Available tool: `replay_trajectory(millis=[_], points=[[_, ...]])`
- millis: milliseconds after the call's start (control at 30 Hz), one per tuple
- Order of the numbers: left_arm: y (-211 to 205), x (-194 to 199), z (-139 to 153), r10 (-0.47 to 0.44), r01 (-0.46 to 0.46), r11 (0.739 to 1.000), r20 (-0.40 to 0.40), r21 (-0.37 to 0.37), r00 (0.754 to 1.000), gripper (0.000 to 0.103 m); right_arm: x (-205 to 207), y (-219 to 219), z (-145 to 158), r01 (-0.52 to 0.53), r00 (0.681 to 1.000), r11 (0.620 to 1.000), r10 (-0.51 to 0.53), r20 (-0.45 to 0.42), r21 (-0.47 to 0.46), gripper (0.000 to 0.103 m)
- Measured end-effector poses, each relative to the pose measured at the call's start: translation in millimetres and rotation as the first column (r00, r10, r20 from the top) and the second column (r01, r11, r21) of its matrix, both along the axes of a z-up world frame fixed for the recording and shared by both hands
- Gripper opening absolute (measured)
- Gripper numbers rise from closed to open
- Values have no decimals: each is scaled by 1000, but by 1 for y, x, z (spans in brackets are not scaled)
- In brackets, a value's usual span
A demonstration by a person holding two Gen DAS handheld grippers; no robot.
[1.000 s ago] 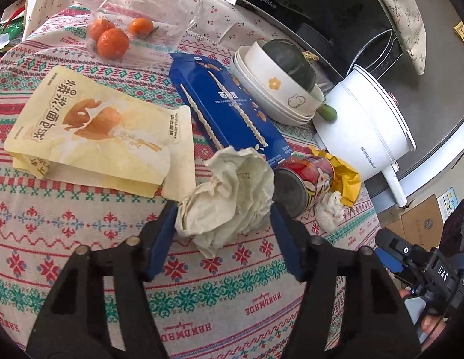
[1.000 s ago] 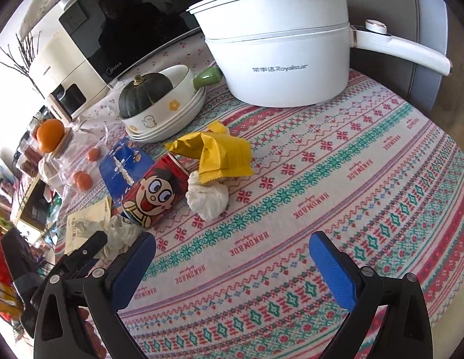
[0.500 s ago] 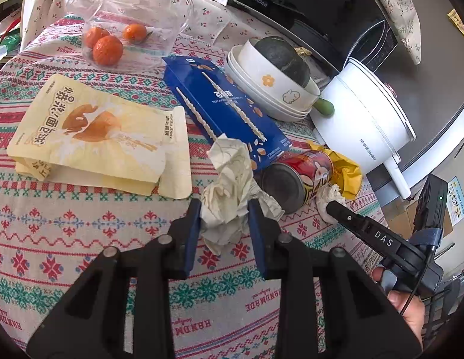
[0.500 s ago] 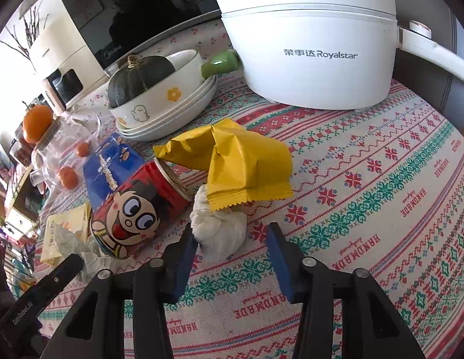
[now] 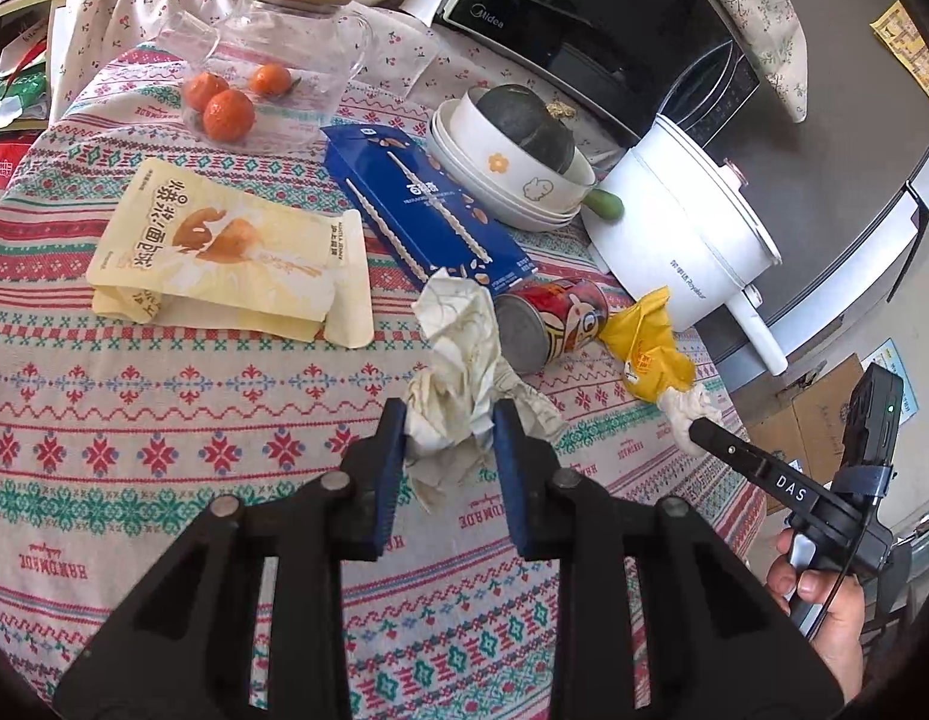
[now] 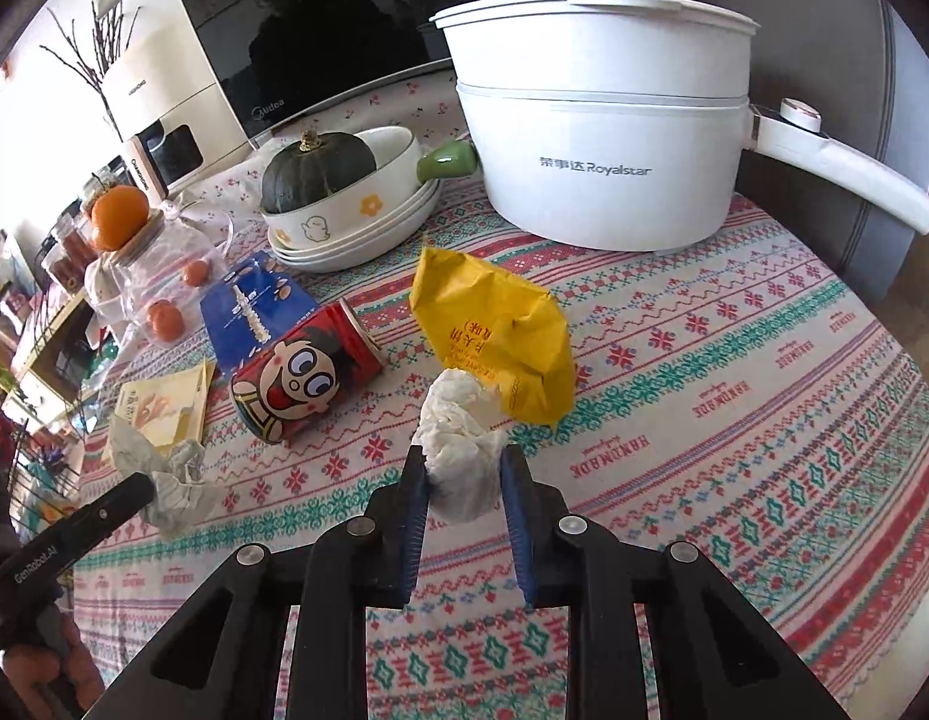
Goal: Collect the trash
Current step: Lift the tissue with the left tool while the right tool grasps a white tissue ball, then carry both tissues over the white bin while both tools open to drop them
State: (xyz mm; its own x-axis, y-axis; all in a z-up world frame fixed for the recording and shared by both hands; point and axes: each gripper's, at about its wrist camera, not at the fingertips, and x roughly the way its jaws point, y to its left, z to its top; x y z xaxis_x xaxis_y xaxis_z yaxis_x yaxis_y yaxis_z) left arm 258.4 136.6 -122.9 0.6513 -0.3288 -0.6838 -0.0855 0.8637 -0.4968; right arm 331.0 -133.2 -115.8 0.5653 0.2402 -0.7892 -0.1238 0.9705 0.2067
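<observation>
Left gripper (image 5: 443,441) clamped the crumpled paper (image 5: 458,354); right gripper (image 6: 461,483), jaws just closing, pinched the white tissue (image 6: 461,438). Yellow wrapper (image 6: 494,330) and can (image 6: 302,375), frame centre, remained uncollected.

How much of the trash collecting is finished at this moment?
Nothing looks binned yet. In hand: the left gripper pinches the crumpled paper; the right gripper pinches the white tissue wad. Left on the tablecloth: yellow wrapper, red can.
</observation>
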Motion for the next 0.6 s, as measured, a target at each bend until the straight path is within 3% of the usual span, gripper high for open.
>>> replay_trajectory(millis=[233, 600], points=[[1, -23, 27, -31, 29, 999, 26, 42, 999, 31, -33, -20, 25, -19, 1000, 999, 19, -19, -28, 25], [-35, -60, 42, -199, 196, 973, 15, 120, 980, 31, -82, -60, 41, -23, 994, 999, 19, -105, -33, 25]])
